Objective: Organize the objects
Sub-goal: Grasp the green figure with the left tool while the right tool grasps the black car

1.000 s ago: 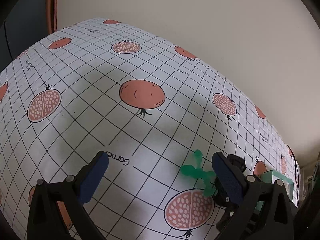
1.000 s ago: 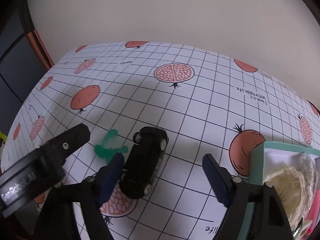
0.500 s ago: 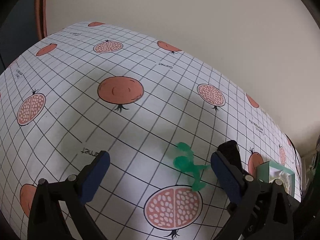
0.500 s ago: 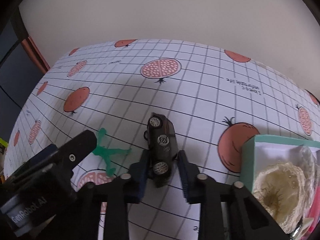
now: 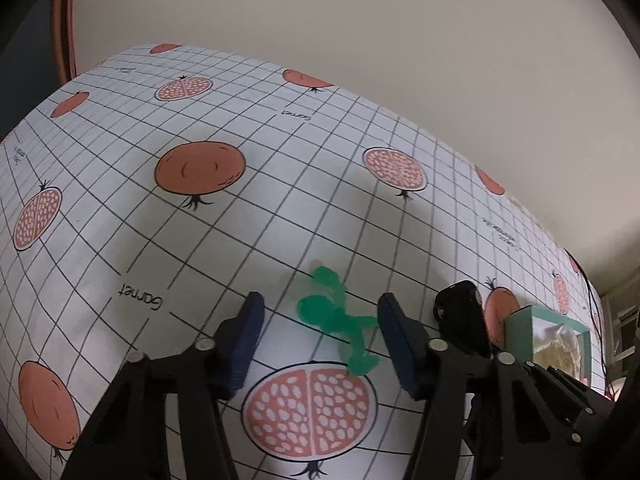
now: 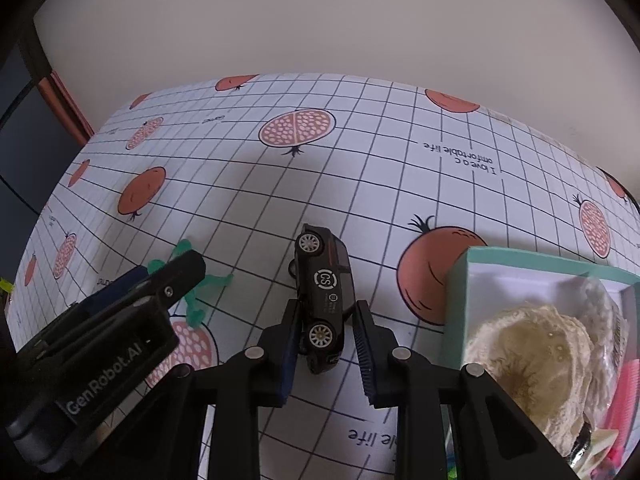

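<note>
My left claw (image 5: 320, 344) stands open, its two blue pads straddling the green toy figure (image 5: 340, 320) without touching it. The figure lies flat on the bench (image 5: 280, 208), on the gridded cloth with the pomegranate print, its lower end just at the top rim of a printed halved pomegranate. In my right wrist view the same figure (image 6: 196, 280) shows partly hidden behind the left claw's black body (image 6: 100, 344).

Right of the figure, near it but apart: the black toy car (image 6: 326, 300), turned on its side with two wheels and a round "CS" mark facing up. My right claw (image 6: 326, 344) is closed around the car's near end; the left pad touches the body, and the right pad sits at the car's edge, contact there hard to confirm. From the left wrist view only the car's far end (image 5: 460, 308) shows past the claw finger.

Farthest right, toward the bench's right edge: an open teal box (image 6: 456, 292), holding a cream lace piece (image 6: 532, 352) and something pink (image 6: 628, 396) beside it.
</note>
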